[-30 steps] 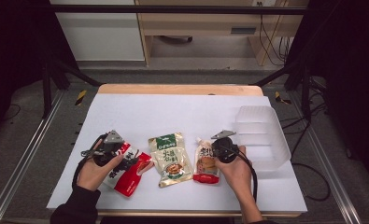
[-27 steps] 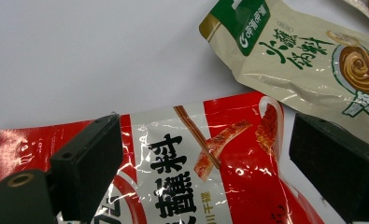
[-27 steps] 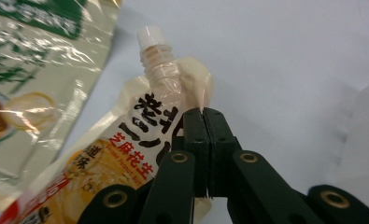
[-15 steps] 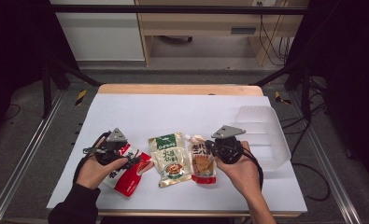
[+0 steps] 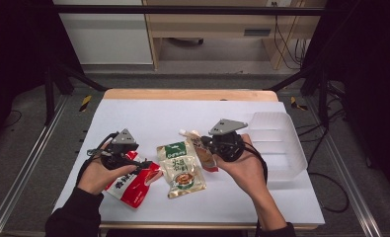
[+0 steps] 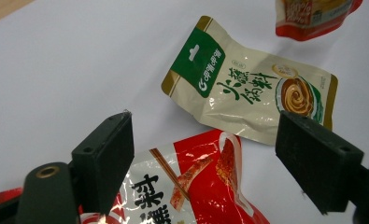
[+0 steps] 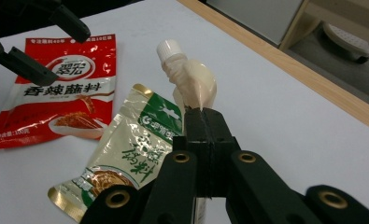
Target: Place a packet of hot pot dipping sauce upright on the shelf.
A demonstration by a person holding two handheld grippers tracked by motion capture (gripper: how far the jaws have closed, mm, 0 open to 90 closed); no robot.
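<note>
My right gripper (image 7: 202,112) pinches the soft, floppy white-capped spouted sauce pouch (image 7: 189,79) below its neck, while my left gripper (image 6: 205,158) gapes empty, its jaws just narrowing.

Three sauce pouches (image 5: 181,169), one clear tray (image 5: 276,143)

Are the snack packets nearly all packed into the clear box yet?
Not yet: the clear plastic tub holds nothing I can see. The right tool is shut on the spouted pouch, lifted off the white table. The left tool, jaws just closing, hovers over the red sachet. The green and cream sachet lies untouched.
</note>
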